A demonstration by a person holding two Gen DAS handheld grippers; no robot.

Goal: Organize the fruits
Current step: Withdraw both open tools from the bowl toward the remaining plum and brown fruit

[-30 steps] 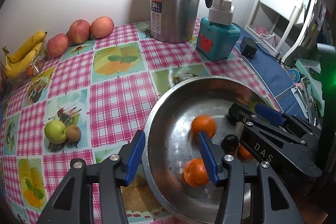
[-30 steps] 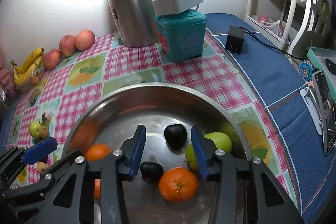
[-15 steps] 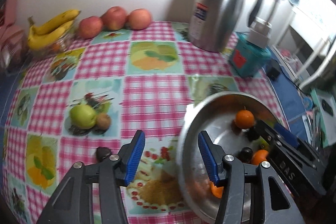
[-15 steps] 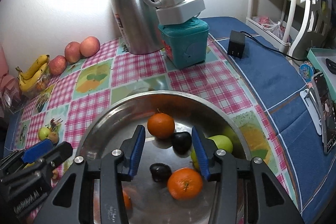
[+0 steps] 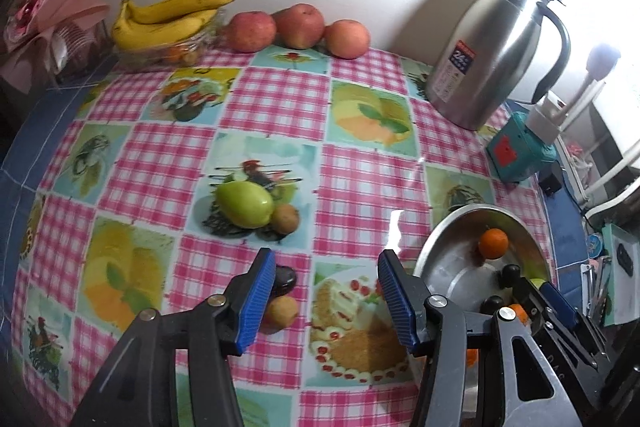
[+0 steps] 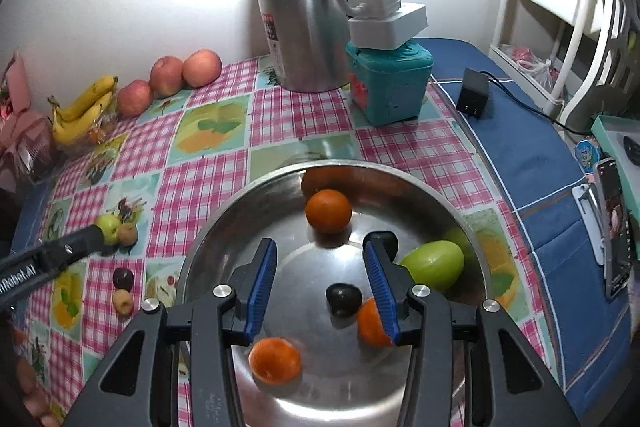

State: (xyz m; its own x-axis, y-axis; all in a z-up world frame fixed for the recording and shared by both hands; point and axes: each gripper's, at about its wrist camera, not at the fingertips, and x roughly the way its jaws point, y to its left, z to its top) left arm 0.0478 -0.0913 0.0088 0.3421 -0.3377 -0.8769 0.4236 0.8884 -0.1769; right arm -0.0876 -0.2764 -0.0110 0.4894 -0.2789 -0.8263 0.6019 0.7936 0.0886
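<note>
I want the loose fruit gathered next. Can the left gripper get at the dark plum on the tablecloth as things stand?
Probably yes. The left gripper is open and empty, and the dark plum lies just beside its left finger, nothing over it. A small yellowish fruit touching it could get nudged.

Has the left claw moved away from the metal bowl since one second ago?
Yes. The left claw was over the metal bowl; now it hangs over the tablecloth, bowl on its right.

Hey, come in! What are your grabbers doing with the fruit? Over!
Left gripper open, empty. Right gripper open over bowl. Four fruits loose on tablecloth. Nothing blocking.
</note>
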